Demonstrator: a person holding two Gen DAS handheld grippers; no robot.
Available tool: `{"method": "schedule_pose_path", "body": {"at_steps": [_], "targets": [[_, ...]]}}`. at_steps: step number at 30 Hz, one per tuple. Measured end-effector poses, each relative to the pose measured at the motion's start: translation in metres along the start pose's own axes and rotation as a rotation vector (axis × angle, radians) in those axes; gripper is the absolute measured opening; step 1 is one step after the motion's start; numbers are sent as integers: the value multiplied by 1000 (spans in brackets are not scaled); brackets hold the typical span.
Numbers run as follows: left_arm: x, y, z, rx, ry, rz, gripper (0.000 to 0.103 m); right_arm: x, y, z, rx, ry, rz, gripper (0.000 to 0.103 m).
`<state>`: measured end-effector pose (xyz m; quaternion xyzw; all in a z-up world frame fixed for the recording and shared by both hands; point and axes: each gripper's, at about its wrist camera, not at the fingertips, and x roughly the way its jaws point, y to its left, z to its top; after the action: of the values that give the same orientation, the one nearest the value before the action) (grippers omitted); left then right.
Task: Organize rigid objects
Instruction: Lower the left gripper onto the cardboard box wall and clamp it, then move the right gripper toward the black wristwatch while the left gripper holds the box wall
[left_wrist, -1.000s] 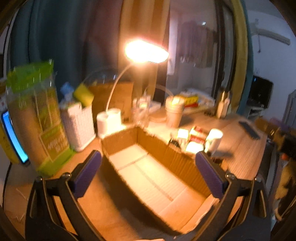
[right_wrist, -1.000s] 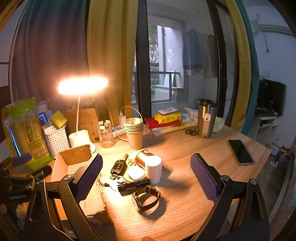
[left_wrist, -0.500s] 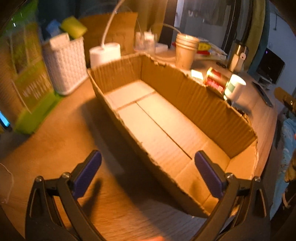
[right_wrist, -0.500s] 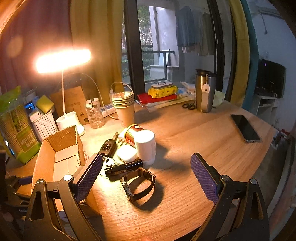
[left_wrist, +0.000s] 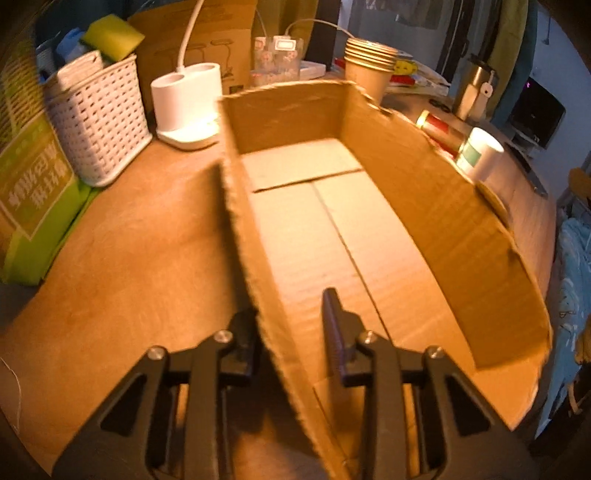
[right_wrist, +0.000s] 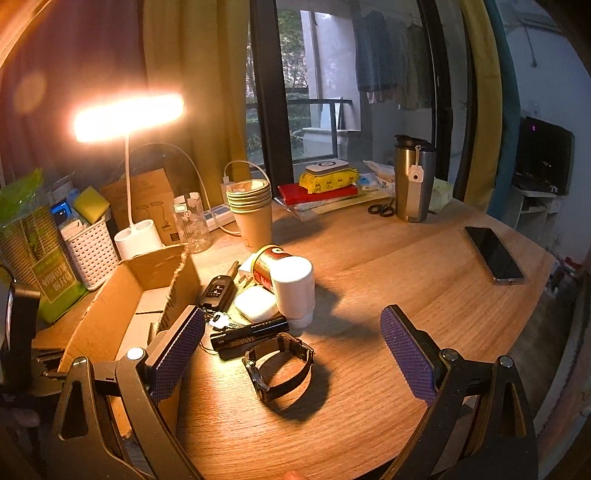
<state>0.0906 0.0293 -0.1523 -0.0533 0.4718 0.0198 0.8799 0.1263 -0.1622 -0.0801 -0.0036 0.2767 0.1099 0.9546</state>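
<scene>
An open, empty cardboard box (left_wrist: 443, 206) lies on the wooden desk. My left gripper (left_wrist: 290, 314) is shut on its left long wall, one finger outside and one inside. In the right wrist view the box (right_wrist: 122, 295) sits at the left. Beside it lie a car key (right_wrist: 218, 291), a white earbud case (right_wrist: 255, 302), a black flashlight (right_wrist: 251, 332), a wristwatch (right_wrist: 280, 369), a white bottle (right_wrist: 293, 284) and a red can (right_wrist: 264, 266). My right gripper (right_wrist: 291, 321) hangs open above the watch and flashlight, holding nothing.
A white basket (left_wrist: 96, 122), a green bag (left_wrist: 29, 199) and a lamp base (left_wrist: 186, 99) stand left of and behind the box. Stacked paper cups (right_wrist: 251, 214), a steel tumbler (right_wrist: 412, 184) and a phone (right_wrist: 495, 254) occupy the far and right desk.
My left gripper tilted down over the box and shut its wide-open jaws on the left wall. The right gripper sank slightly toward the desk, then held still.
</scene>
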Motion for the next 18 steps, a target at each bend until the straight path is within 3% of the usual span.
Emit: {"method": "schedule_pose_path", "body": {"at_steps": [5,18], "targets": [[9,5,13,-10,-8,15,12,1,-2,0,5,2,1,98],[26,20,58,21,-22,35,13,12,-11,-3,20,24,-4,98]]}}
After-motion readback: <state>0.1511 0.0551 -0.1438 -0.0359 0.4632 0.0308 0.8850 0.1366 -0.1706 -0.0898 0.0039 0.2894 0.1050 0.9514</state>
